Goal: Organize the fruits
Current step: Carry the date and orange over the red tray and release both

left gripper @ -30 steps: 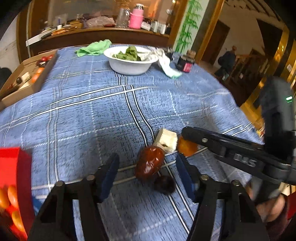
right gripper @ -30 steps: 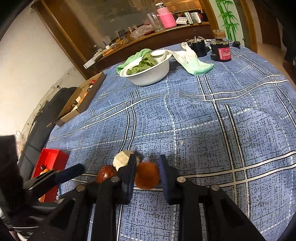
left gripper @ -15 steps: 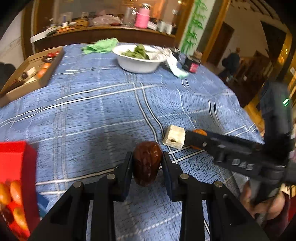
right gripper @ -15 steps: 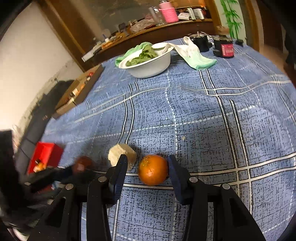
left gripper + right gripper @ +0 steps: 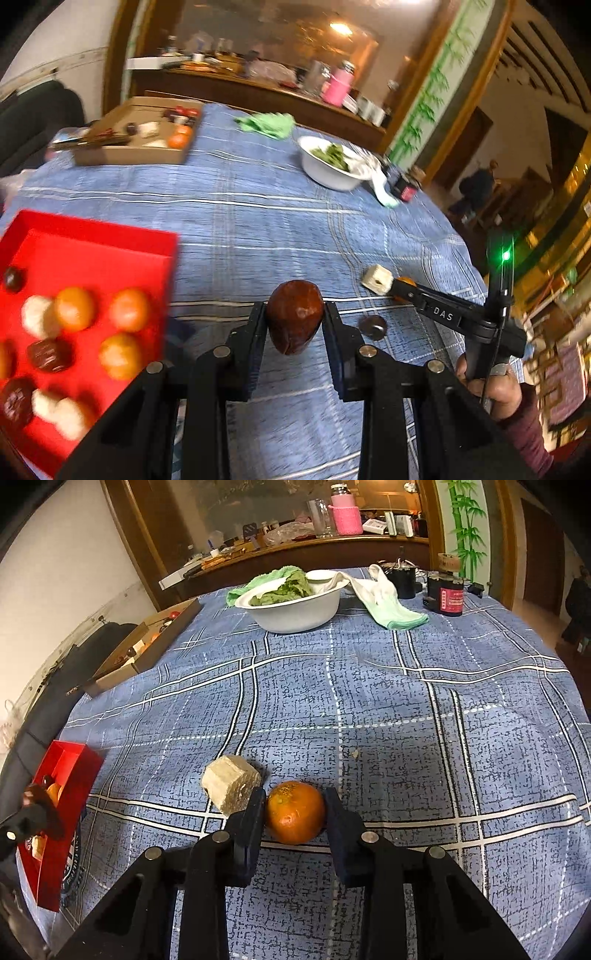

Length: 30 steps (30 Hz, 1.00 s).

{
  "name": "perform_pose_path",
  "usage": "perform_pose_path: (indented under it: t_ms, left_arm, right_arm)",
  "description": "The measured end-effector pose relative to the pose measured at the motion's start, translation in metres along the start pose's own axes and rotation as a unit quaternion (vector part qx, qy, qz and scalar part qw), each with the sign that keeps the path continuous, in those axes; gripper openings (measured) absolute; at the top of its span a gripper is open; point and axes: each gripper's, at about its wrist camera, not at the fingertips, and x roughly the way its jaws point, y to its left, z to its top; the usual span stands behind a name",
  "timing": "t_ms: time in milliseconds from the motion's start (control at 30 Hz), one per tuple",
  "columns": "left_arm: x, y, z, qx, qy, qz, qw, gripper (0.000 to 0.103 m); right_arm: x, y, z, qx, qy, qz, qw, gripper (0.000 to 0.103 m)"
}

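Since a moment ago, the left gripper (image 5: 294,325) has been lifting the brown date (image 5: 294,320) off the cloth and swinging it toward the red tray (image 5: 96,236), while the right gripper (image 5: 294,814) has been closing in on the orange (image 5: 294,811).

Nearest, the left jaws are sitting narrow, pressing both sides of the date and holding it above the blue checked surface (image 5: 258,221), just right of the tray. That tray is holding several oranges (image 5: 129,309), pale chunks and dark dates.

On the other side, the right jaws are squeezing the orange from left and right, and the fruit is resting on the cloth. A pale cube (image 5: 232,788) is lying just beside the left finger (image 5: 251,819) of that gripper, apparently touching it. A small dark round piece (image 5: 373,326) is lying on the cloth near the left gripper.

Farther back, a white bowl (image 5: 295,607) of green leaves is sitting mid-surface, with a pale green cloth (image 5: 391,607) to its right and a cardboard box (image 5: 147,646) at the left edge.
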Motion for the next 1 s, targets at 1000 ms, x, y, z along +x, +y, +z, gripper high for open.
perform_pose_path:
  t_ms: [1000]
  left_arm:
    - [-0.092,0.158,-0.041,-0.130,-0.068,0.118,0.9821,0.029]
  right_arm:
    - [-0.006,0.260,-0.009,-0.175,0.037,0.130,0.975,0.034]
